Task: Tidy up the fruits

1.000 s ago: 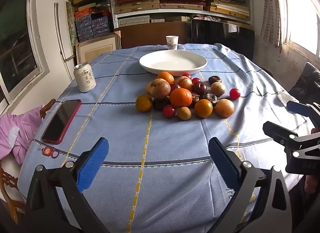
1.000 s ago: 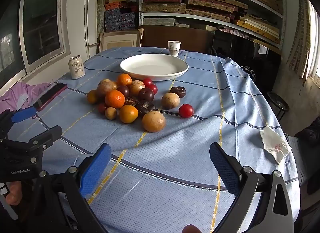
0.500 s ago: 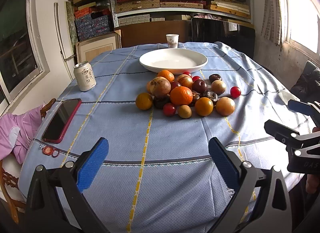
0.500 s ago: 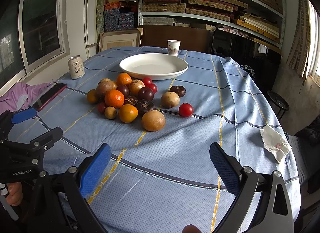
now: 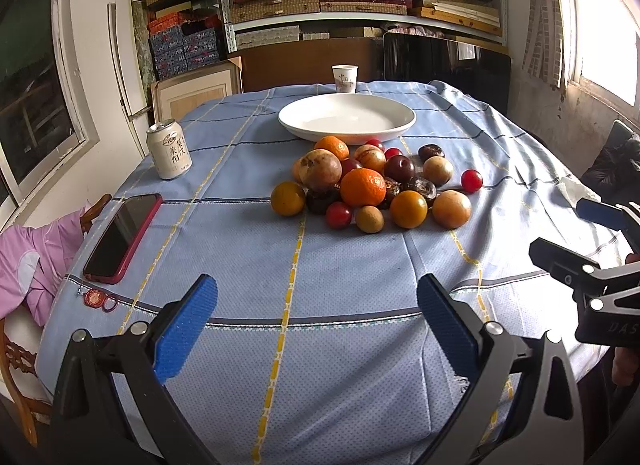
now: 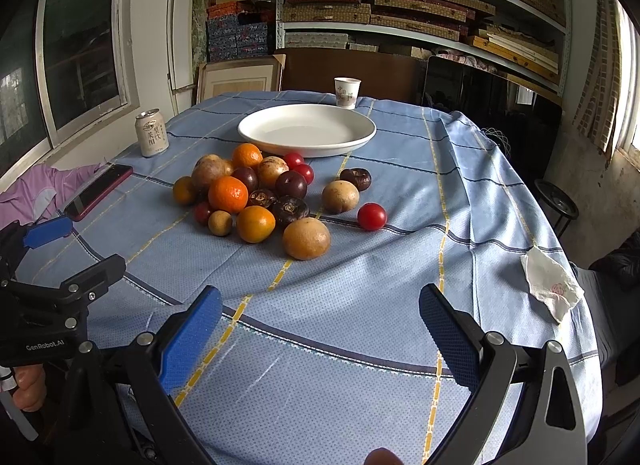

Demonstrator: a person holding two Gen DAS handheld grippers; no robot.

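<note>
Okay, both my tools hang over the near edge of the tablecloth (image 5: 240, 145), holding nothing. My left gripper (image 5: 316, 319) has its jaws spread wide; my right gripper (image 6: 320, 323) is spread the same. Fruit pile (image 5: 372, 185) sits mid-table, heaped just in front of the white plate (image 5: 392, 127), well apart from both tools. One red tomato (image 6: 372, 216) lies apart, right of the heap. Can (image 5: 169, 149) and phone (image 5: 122, 237) sit to the left.

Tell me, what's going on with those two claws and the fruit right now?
Left gripper and right gripper both open, holding nothing, short of the fruit pile. White plate empty behind it. Nothing blocking the approach.
</note>
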